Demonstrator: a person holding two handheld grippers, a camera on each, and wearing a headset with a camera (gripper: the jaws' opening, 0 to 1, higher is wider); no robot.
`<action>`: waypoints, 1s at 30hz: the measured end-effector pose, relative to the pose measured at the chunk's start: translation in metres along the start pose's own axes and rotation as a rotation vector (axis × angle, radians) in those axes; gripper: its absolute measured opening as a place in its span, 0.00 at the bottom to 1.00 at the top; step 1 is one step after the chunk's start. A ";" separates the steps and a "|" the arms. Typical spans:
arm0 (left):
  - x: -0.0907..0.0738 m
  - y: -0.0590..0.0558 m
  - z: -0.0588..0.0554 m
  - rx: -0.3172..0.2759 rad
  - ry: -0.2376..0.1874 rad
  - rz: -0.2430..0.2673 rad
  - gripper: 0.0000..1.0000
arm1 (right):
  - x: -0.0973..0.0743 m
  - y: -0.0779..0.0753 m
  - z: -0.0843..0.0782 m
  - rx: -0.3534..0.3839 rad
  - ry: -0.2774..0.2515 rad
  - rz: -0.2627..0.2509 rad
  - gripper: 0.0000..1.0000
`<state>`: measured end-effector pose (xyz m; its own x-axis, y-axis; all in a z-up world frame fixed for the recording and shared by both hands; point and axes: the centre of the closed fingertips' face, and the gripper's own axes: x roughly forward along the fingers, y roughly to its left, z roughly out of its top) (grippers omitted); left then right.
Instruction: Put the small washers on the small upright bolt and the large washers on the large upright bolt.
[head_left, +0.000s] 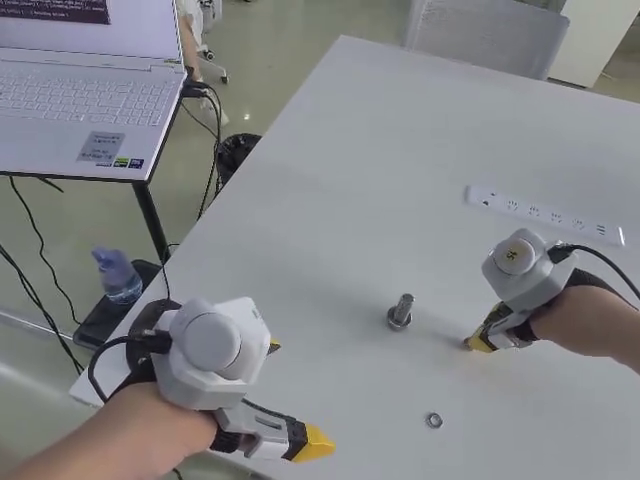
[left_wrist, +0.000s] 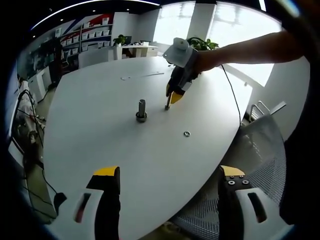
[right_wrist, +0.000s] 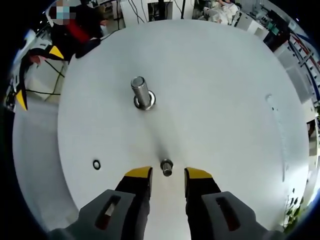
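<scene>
Smooth white matte table (head_left: 400, 150), laptop (head_left: 80, 100) far left, power strip (head_left: 545, 213) far right. Right gripper (right_wrist: 168, 175) has its jaws apart and gripping nothing, yellow tips either side of the small bolt (right_wrist: 166, 166), which stands just ahead, not touching. Large bolt (right_wrist: 142, 93), a shiny threaded steel cylinder, stands upright mid-table with a ring at its base; washer or head, cannot tell. Left gripper (left_wrist: 170, 172) is wide open and empty, at the near left edge. One loose washer (head_left: 434, 420), thin, flat and metal, lies near, well apart from both bolts. Likely next is picking it up: come in low, pinch across the rim, keep it level, and centre the hole over the bolt tip before letting go.
</scene>
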<state>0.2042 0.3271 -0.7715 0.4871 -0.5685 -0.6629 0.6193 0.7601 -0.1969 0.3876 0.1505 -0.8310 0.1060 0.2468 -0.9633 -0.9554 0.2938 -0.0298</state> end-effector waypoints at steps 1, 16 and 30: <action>0.000 -0.001 0.000 -0.006 -0.003 -0.001 0.80 | -0.002 0.000 0.000 0.003 -0.003 0.000 0.27; -0.005 -0.005 0.004 0.001 -0.016 0.010 0.80 | -0.026 0.002 0.002 -0.008 -0.017 0.003 0.28; -0.007 -0.009 0.007 0.022 -0.015 0.019 0.81 | -0.035 0.015 0.003 -0.065 -0.014 0.027 0.28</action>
<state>0.1994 0.3223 -0.7602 0.5084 -0.5586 -0.6554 0.6231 0.7639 -0.1677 0.3708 0.1491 -0.7968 0.0837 0.2665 -0.9602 -0.9739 0.2260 -0.0221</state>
